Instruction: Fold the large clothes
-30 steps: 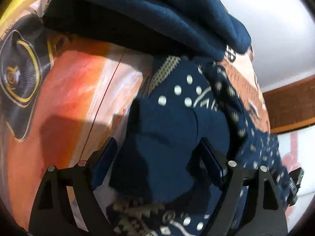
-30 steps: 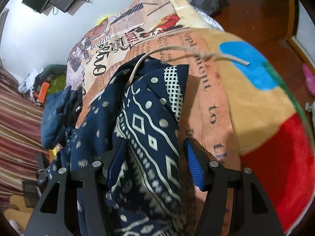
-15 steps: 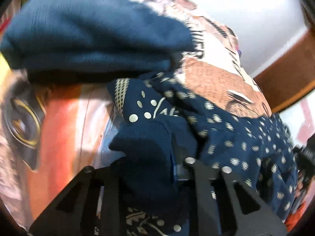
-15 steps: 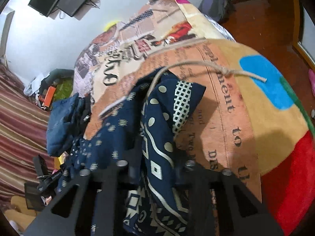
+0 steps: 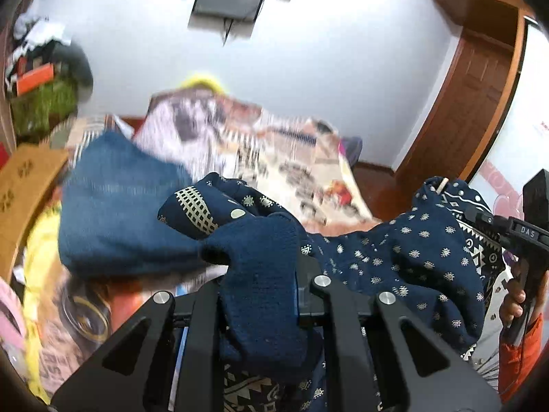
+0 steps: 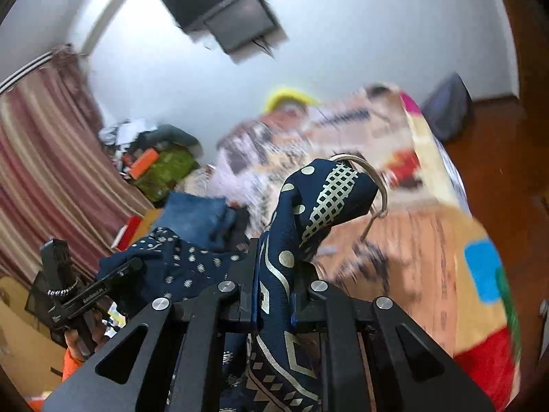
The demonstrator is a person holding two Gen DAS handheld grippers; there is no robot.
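Navy patterned garment (image 5: 405,257) lifted above bed (image 6: 429,240) | left tool (image 5: 260,288), right tool (image 6: 274,295) each pinching an edge | step: raise, spread | next: pull taut, lay flat.

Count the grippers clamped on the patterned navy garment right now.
2. The left gripper pinches a plain dark fold of the patterned navy garment; the right gripper pinches its printed band.

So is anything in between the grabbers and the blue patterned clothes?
No. Both the left gripper and right gripper already pinch the patterned garment directly, though plain dark-blue cloth is also caught in the left.
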